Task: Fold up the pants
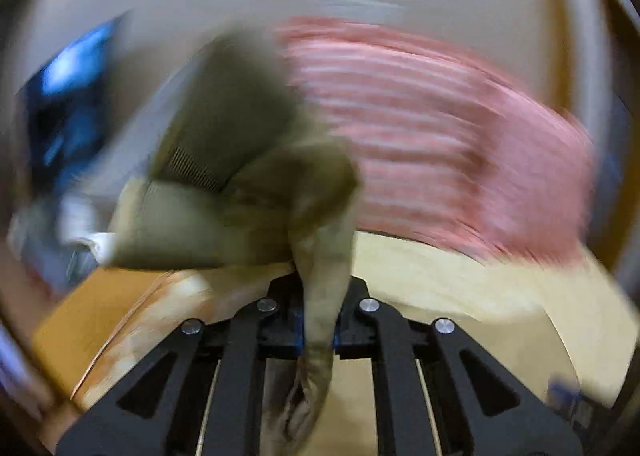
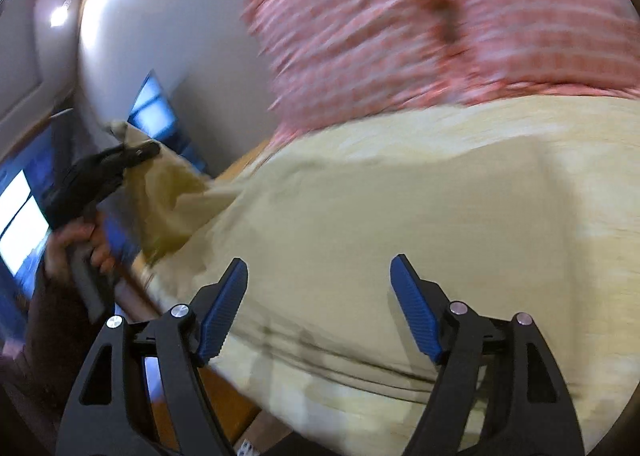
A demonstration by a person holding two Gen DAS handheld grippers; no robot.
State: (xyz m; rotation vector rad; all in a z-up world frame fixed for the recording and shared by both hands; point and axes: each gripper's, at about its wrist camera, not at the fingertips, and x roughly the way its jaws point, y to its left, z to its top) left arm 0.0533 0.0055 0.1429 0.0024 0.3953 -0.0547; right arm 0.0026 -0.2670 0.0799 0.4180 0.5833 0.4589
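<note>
My left gripper [image 1: 318, 330], bottom centre of left view: fingers clamped on olive pants [image 1: 240, 160], fabric bunched above, blurred. My right gripper [image 2: 318, 308], bottom of right view: blue pads [image 2: 222, 312] spread wide, holding nothing, over yellow bedsheet [image 2: 400, 216]. Pink striped pillow [image 2: 440, 24] at upper right

Olive pants [image 1: 240, 176], pink-striped pillow [image 1: 440, 128], pale-yellow sheet [image 2: 400, 216].

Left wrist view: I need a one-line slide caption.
Left hand-held gripper shut on olive-green fabric pants lifted above a pale yellow bedsheet.
</note>
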